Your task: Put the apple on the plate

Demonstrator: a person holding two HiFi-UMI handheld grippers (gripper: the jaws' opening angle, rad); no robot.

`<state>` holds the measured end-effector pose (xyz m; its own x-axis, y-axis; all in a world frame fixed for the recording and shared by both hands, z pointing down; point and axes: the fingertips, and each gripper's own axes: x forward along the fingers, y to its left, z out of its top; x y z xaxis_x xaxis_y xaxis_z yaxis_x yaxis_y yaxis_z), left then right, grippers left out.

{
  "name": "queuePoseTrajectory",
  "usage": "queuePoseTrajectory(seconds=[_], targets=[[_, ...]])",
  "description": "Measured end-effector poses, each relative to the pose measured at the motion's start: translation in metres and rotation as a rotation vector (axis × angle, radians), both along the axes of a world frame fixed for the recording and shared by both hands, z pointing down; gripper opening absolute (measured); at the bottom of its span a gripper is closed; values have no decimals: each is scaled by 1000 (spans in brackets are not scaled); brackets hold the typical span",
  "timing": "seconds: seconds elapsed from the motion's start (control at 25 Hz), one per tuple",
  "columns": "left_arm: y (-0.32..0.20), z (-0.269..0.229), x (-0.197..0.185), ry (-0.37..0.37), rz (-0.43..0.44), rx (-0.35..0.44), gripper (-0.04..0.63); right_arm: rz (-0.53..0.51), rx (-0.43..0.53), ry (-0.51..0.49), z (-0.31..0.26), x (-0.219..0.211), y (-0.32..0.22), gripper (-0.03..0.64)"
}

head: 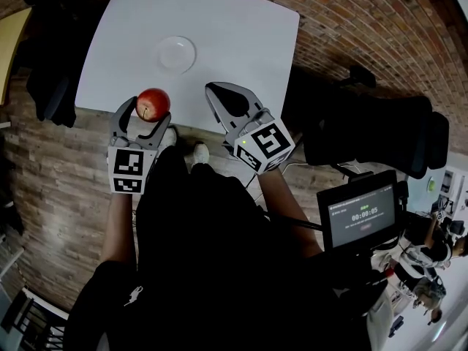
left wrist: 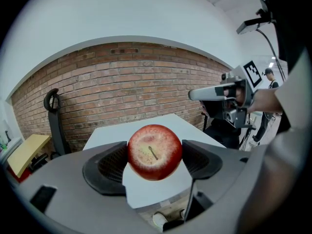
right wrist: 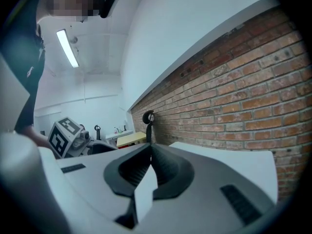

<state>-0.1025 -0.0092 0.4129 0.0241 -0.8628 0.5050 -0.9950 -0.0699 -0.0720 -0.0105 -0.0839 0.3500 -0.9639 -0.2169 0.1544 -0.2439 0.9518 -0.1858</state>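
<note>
A red apple (head: 153, 104) sits between the jaws of my left gripper (head: 150, 110), which is shut on it just off the near edge of the white table (head: 241, 35). In the left gripper view the apple (left wrist: 154, 151) shows its stem end, pressed on both sides by the dark pads (left wrist: 108, 167). A small clear plate (head: 177, 53) lies on the table ahead of the apple. My right gripper (head: 213, 91) hovers over the table's near edge, to the right of the apple, with its jaws closed together and nothing in them. In the right gripper view my right gripper (right wrist: 149, 150) shows its jaws meeting at the tips.
A brick floor (head: 344, 20) surrounds the table. A dark chair (head: 51, 86) stands at the table's left and another dark seat (head: 387, 134) at the right. A screen on a stand (head: 360, 214) is at my lower right. My shoes (head: 200, 152) show below the grippers.
</note>
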Motion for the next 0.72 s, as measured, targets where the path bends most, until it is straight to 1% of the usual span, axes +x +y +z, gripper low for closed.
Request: queuePoseTrajectory(seconds=[0.24,0.52,0.72], targets=[[-12,0,-13,9,49,8,359,37,11,7,-3,-14,-5,4],[-32,3,-37,-13,111,22,359,86,24,0,-2,-34,-14,5],[-42,5,-38,-23,149,10,359,112,21,-4,-4,-37,-20,5]])
